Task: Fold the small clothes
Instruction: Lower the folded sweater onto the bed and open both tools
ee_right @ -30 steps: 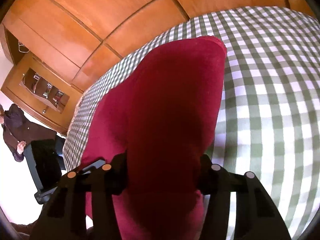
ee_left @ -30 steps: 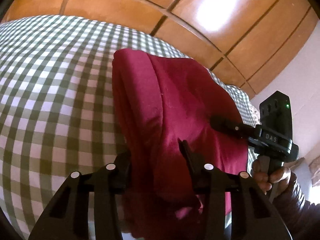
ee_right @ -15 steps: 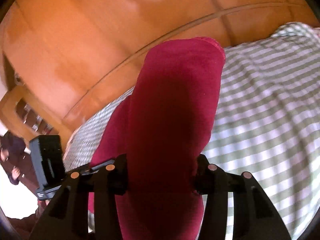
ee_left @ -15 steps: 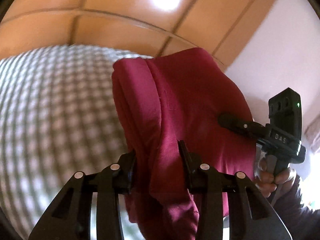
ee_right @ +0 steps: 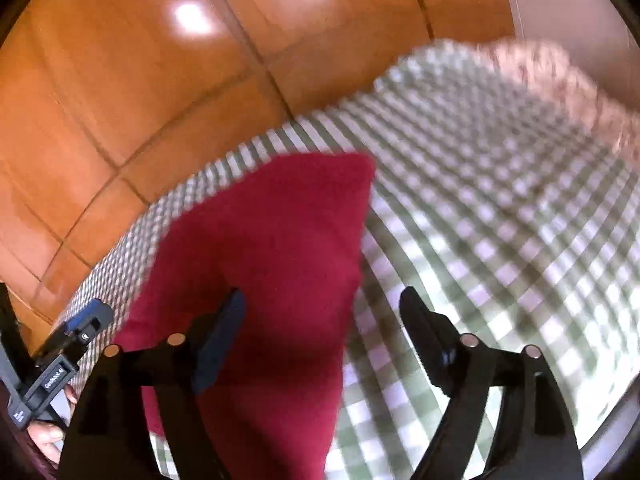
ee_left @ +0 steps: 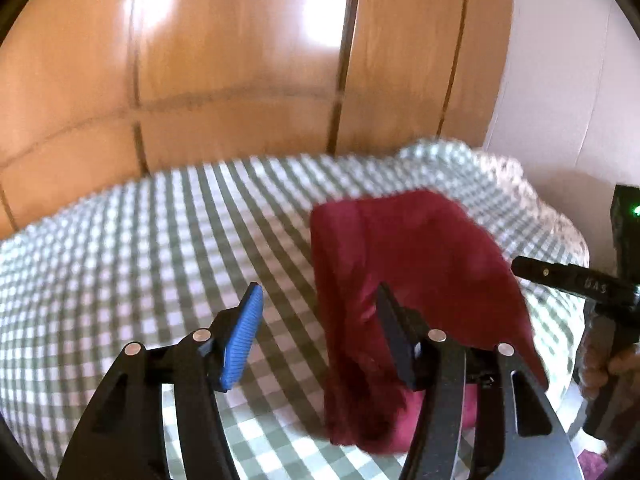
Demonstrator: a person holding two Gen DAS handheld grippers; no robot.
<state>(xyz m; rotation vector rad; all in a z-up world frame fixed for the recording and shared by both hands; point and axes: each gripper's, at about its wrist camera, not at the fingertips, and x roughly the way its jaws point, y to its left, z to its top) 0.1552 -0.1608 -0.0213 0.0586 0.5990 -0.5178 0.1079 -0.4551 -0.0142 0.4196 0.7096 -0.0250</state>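
A bed (ee_left: 132,248) is seen here, covered with a green and white checked sheet (ee_right: 500,216) that's pulled fairly smooth across the top. One thing is laid directly on it: a dark red garment (ee_left: 404,264), folded into a longish bundle, set toward the right side of the bed in the left wrist view. At the far corner a paler patterned bit of bedding (ee_left: 532,204) can be made out, too blurred to identify. Wooden panels are seen right behind the bed
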